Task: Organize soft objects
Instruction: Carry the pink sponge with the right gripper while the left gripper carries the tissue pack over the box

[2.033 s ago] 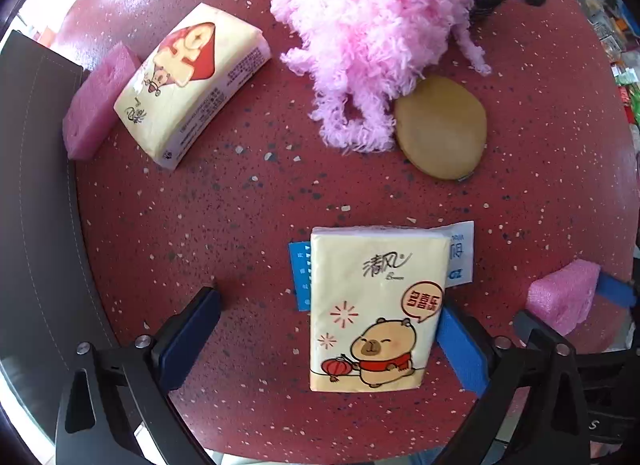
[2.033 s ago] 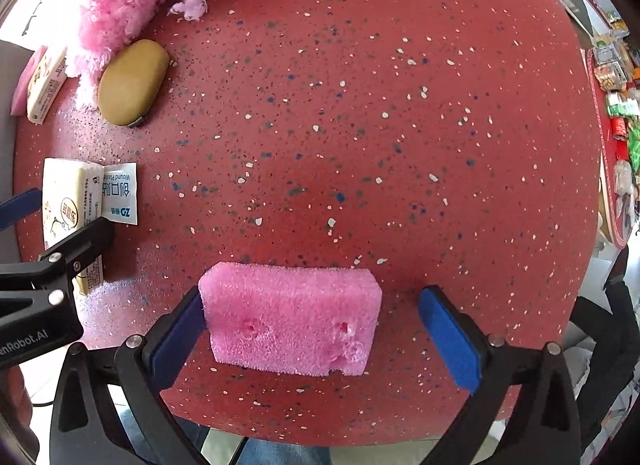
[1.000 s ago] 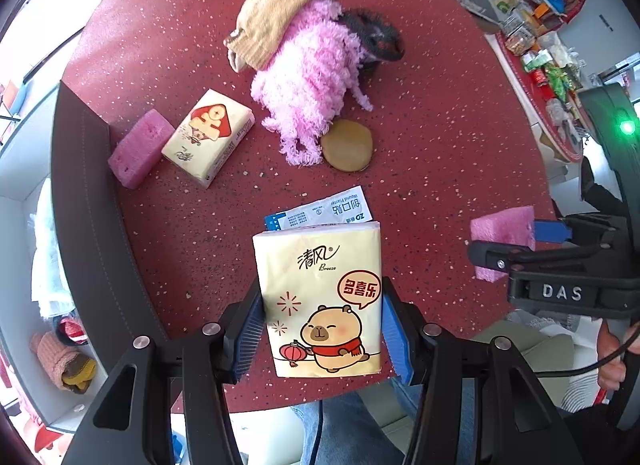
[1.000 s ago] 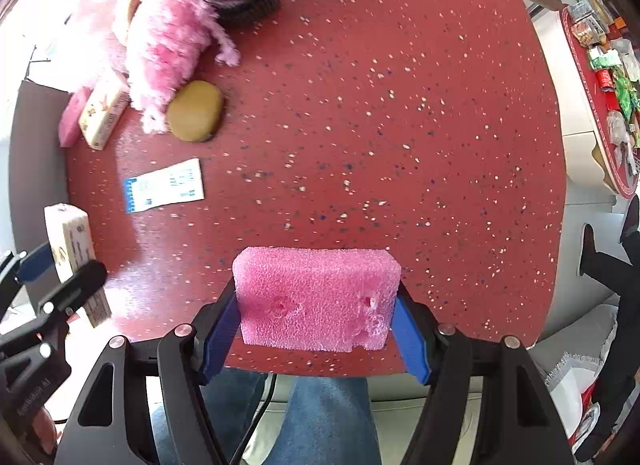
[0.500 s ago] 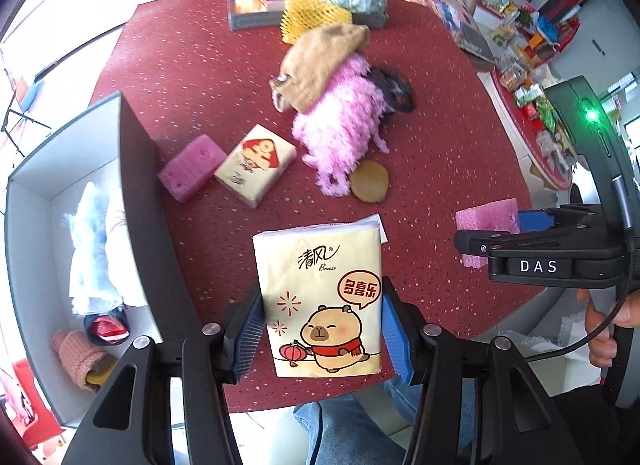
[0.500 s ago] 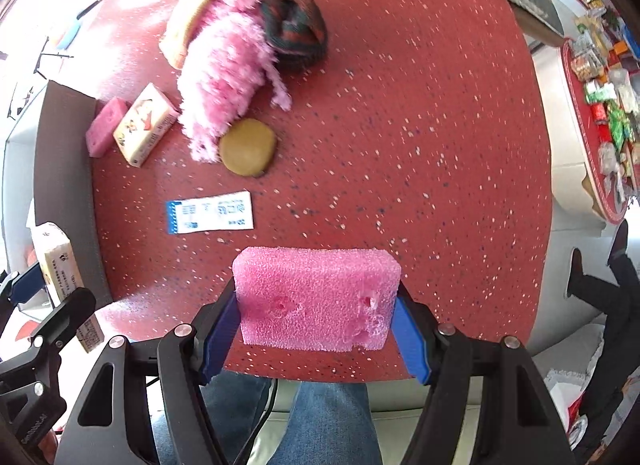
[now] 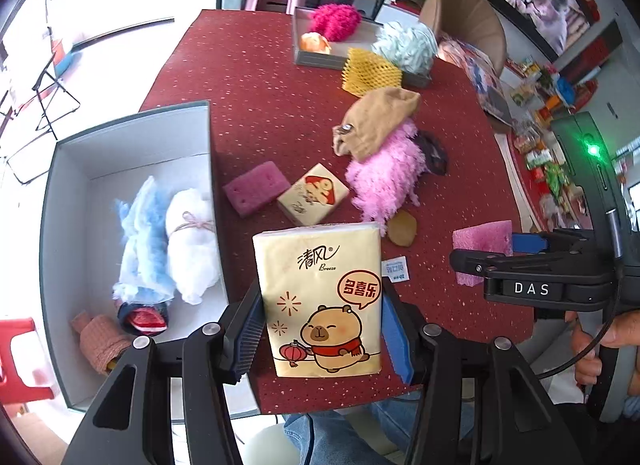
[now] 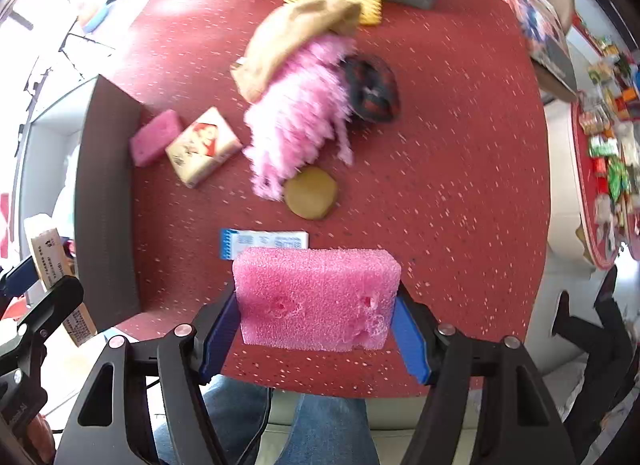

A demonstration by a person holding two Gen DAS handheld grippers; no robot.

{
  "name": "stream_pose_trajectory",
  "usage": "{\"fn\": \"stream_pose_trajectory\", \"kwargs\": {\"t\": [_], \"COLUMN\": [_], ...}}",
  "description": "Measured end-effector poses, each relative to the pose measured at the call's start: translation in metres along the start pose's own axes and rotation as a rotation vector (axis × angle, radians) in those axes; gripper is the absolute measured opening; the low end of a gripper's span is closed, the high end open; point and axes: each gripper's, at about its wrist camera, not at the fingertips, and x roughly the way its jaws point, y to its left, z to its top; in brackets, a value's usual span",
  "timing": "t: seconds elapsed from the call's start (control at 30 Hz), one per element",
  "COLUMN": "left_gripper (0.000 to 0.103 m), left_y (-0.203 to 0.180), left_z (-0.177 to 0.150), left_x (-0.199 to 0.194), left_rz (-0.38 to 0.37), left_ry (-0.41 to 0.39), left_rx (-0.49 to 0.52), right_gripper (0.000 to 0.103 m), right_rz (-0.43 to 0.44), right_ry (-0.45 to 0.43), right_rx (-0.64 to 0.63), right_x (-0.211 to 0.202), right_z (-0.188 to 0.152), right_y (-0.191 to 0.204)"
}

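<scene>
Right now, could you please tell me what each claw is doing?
Left claw: closed on the tissue pack.
Right claw: closed on the pink sponge.

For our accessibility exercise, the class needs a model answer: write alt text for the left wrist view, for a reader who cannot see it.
The left gripper clamps a yellow tissue pack printed with a cartoon bear, above a red speckled table. A grey box holding soft bundles sits to the left; at right, the right gripper holds a pink sponge.

Sponge point(image 7: 256, 187) between box point(image 7: 132, 125) and tissue pack point(image 7: 314, 193)
</scene>
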Motion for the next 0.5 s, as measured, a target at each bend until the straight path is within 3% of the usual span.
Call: {"fn": "stream_pose_trajectory", "kwargs": {"t": [0.5], "left_gripper": [0.055], "left_y": [0.05], "left_z": [-0.01], "left_x": [-0.026], "left_rz": [0.031], "left_ry": [-0.071], "left_rx": [-0.136], "right_gripper": [0.073], "right_rz": [0.006], "right_ry": [-0.044], "right_rx": [-0.147], "right_x": [-0.018], "right_z": [0.022], "right_y": [0.064]}}
